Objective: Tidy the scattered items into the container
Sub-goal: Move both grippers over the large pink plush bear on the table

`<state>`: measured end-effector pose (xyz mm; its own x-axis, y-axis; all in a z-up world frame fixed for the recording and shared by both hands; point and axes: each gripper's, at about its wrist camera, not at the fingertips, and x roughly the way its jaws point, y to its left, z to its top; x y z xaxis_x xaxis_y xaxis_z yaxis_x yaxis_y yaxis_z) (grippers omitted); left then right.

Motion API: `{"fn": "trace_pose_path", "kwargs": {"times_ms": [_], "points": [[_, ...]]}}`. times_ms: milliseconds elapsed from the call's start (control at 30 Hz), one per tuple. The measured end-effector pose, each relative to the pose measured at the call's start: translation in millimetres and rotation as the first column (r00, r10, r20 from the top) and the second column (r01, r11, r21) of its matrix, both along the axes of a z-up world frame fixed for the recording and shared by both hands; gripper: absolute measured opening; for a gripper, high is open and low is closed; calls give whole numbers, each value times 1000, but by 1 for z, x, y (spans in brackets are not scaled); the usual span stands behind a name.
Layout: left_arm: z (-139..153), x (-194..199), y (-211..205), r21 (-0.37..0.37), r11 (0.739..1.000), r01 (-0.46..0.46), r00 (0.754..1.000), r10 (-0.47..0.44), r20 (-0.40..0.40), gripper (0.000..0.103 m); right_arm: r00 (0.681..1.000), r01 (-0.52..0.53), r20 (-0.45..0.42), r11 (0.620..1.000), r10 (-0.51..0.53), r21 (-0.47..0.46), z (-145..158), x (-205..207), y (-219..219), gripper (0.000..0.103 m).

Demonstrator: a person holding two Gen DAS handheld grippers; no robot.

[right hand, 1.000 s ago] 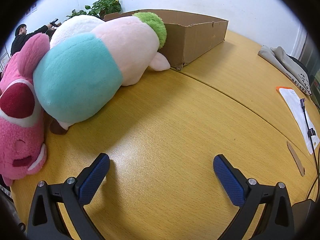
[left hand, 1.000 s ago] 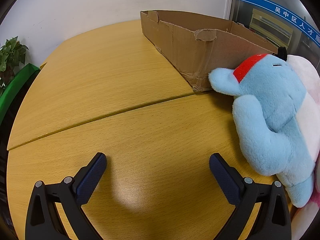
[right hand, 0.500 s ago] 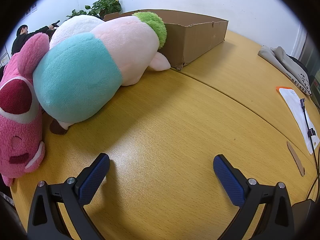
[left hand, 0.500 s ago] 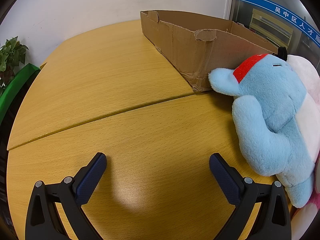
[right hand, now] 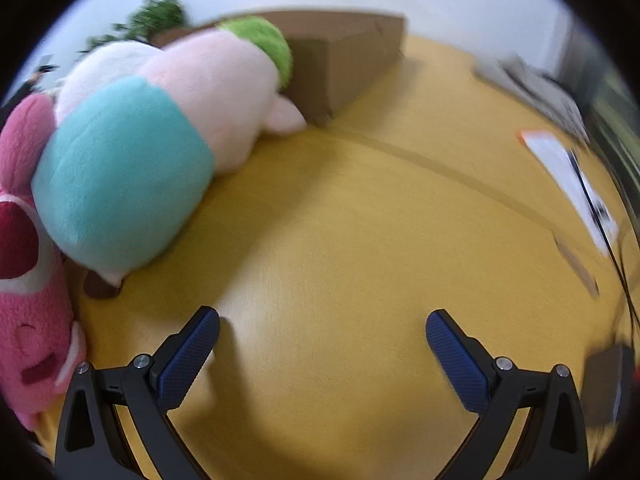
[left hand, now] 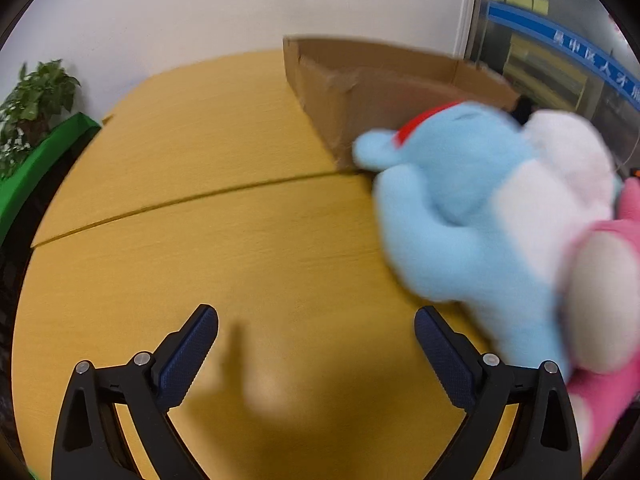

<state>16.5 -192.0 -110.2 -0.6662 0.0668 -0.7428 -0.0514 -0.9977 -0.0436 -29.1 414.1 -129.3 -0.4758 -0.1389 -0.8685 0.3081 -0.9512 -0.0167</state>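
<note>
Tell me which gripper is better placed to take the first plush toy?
Probably left. The open left gripper has the blue plush beside its right finger; the right gripper, also open, faces bare table.

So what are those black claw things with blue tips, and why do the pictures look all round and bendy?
Those are tools, not a robot. A person holds one in each hand, and each has a small wide-angle camera that bends the picture. One picture looks out from the left hand-held gripper, the other from the right hand-held gripper. Both are open and hold nothing. They are above a yellow wooden table. On it stands a brown cardboard box, where the toys should go. Beside the box lie soft toys: a light blue plush with a red band, a pink and teal plush with a green tuft, and a fuzzy pink plush. The blur means the cameras are moving.
</note>
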Motion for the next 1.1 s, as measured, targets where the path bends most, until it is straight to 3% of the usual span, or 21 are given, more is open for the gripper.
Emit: {"fn": "trace_pose_path", "kwargs": {"times_ms": [67, 133, 167, 200, 300, 433, 567, 700, 833, 1100], "points": [[27, 34, 16, -48, 997, -55, 994, 50, -93, 103, 997, 76, 18, 995, -77, 57, 10, 19, 0, 102], [55, 67, 34, -101, 987, -122, 977, 102, -185, 103, 987, 113, -117, 993, -107, 43, 40, 53, -1, 101], [68, 81, 44, -111, 983, -149, 968, 122, -220, 103, 968, 151, -206, 988, -146, 11, 60, 73, -2, 101], [81, 96, 55, -107, 980, -167, 959, 136, -247, 103, 939, 199, -280, 979, -200, -34, 80, 91, -2, 102], [105, 122, 85, -48, 988, -147, 951, 127, -280, 103, 862, 267, -388, 944, -325, -196, 128, 138, -14, 102], [121, 123, 131, 24, 995, -100, 941, 102, -323, 103, 829, 197, -477, 951, -290, -237, 158, 168, -69, 102], [113, 123, 173, 95, 994, -60, 952, 85, -293, 103, 821, 211, -475, 941, -317, -264, 156, 180, -134, 102], [100, 122, 189, 120, 989, -87, 961, 115, -251, 103, 856, 263, -384, 932, -345, -251, 142, 180, -173, 102], [100, 134, 207, 101, 994, -49, 962, 74, -264, 103, 865, 288, -362, 934, -349, -213, 134, 187, -180, 102], [96, 134, 221, 56, 998, -23, 964, 37, -262, 103, 840, 340, -390, 927, -376, -161, 133, 196, -177, 102]]}}
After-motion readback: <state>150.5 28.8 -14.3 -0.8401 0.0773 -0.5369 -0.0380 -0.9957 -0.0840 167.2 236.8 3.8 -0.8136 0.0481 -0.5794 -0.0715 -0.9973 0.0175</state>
